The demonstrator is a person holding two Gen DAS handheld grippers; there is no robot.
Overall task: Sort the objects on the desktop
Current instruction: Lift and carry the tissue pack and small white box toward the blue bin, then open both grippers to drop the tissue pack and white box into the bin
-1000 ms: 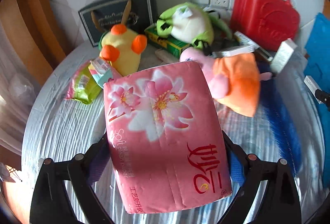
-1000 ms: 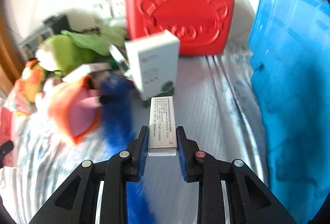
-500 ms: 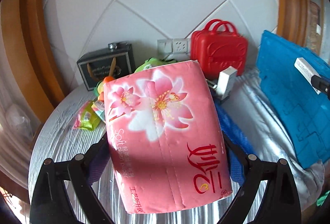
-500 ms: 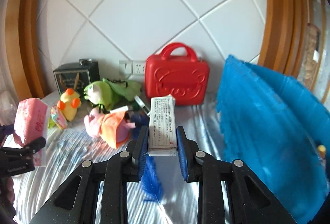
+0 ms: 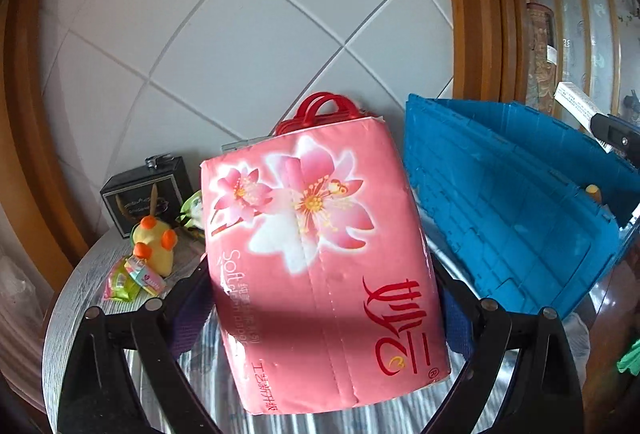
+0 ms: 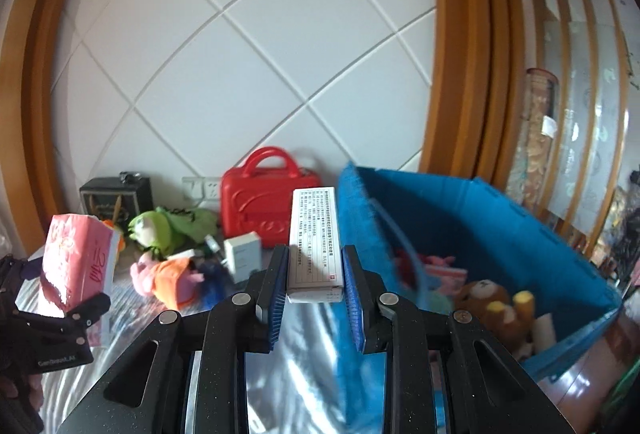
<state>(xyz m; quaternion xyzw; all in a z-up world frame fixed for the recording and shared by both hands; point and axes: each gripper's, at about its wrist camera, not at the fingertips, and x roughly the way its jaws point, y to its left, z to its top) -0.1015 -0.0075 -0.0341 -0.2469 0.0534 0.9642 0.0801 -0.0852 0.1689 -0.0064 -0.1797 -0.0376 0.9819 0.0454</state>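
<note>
So, mid-sort here. The pink tissue pack (image 5: 320, 274) is clamped between the jaws of the left gripper (image 5: 320, 314), held up off the table to the left of the blue crate (image 6: 500, 218). The right gripper (image 6: 315, 286) has its jaws closed on a white printed box (image 6: 315, 238), lifted right at the crate's near-left corner. My guess is both are headed into the crate, but neither is in yet.

What looks done: inside the crate there's one brown teddy (image 6: 486, 298), something pink behind it, and a few small bits near the teddy that I can't make out. So a handful sorted already.

What's left, all on the table (image 5: 76, 310) left of the crate:
- one red carry case (image 6: 264, 206), back by the wall, closest to the crate
- one small white box (image 6: 242, 254) standing in front of the case
- one green plush (image 6: 160, 226)
- one pink-and-orange plush (image 6: 168, 276)
- one yellow plush with orange bits (image 5: 154, 246)
- one dark box (image 5: 146, 194) at the far left by the wall
- two small snack packets (image 5: 132, 278), far as I can tell
- something blue beside the small white box, too blurry to name

Call it under halfway: two items in the air, eight or nine still sitting out, assuming the case and dark box even count as things to sort.
</note>
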